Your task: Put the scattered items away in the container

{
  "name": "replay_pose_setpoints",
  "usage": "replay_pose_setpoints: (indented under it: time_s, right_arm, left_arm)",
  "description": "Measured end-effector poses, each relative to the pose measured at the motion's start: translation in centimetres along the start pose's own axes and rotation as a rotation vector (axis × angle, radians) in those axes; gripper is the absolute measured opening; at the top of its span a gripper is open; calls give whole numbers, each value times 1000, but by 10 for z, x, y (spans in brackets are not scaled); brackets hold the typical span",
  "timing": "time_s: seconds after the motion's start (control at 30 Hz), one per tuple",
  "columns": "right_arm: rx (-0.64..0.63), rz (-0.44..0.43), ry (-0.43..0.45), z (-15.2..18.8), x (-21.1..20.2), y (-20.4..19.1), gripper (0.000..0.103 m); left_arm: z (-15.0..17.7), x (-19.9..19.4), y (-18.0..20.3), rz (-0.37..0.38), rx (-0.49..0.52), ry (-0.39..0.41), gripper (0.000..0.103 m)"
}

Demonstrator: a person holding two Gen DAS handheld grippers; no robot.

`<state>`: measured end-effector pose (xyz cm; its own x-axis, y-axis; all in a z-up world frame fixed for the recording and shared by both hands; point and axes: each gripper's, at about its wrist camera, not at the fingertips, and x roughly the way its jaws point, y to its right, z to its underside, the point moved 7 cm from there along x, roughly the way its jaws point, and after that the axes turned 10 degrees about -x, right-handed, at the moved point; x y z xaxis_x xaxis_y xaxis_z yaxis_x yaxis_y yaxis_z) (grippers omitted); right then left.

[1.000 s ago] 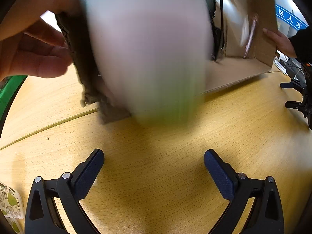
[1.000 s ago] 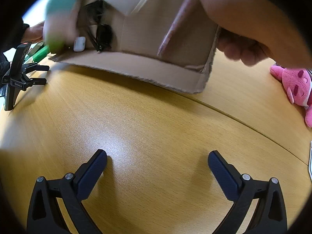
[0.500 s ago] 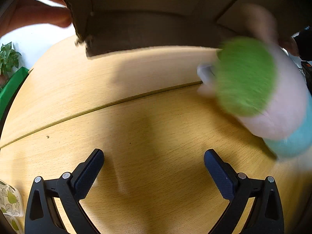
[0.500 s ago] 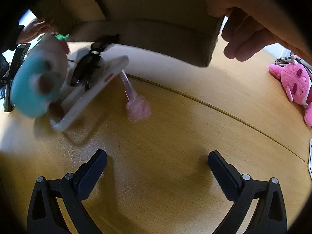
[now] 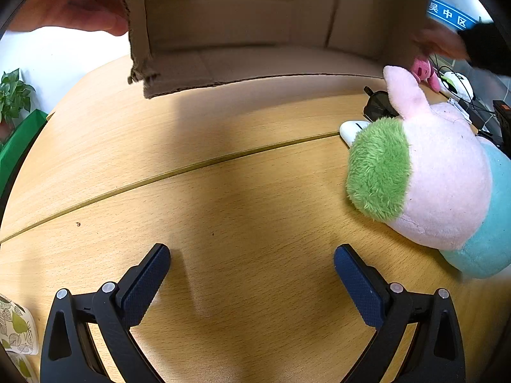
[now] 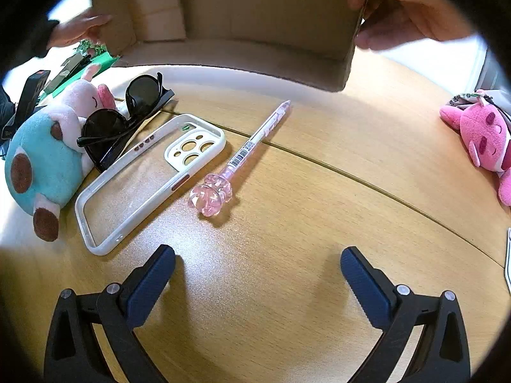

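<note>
A cardboard box (image 5: 255, 32) is held tilted above the wooden table by two hands; it also shows in the right wrist view (image 6: 255, 25). A pink, green and teal plush toy (image 5: 431, 175) lies on the table at the right; it also shows in the right wrist view (image 6: 44, 153). Black sunglasses (image 6: 127, 118), a white phone case (image 6: 143, 178) and a pink pen (image 6: 242, 156) lie beside it. My left gripper (image 5: 252, 274) is open and empty over the table. My right gripper (image 6: 258, 274) is open and empty, nearer than the pen.
A pink plush (image 6: 482, 134) lies at the far right of the table. A small white object (image 5: 351, 129) and a black item (image 5: 377, 108) lie behind the big plush. A leaf-print cup (image 5: 16, 332) stands at the left edge. Black stands and cables (image 6: 28, 99) are at the far left.
The box was tipped and lifted, and the plush, sunglasses, phone case and pen fell out onto the table and came to rest. Both grippers stayed still.
</note>
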<state>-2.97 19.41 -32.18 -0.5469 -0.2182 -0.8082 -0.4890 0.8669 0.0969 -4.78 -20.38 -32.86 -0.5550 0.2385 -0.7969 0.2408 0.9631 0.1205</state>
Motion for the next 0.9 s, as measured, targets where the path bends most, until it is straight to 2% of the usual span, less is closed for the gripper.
replay_pose_setpoints:
  time_s: [0.57,0.77,0.9]
  right_arm:
    - [-5,-9,1,-3,2,3,103]
    - [-100,-73,13,0,-1,-25,103]
    - [-115,-84,15,-3,1,-31,103]
  left_arm:
    - [1,-2,-1,1,0,0,103]
    - [3,-3,-6,1,0,-1,103]
    - [3,-3,-6,1,0,-1,103]
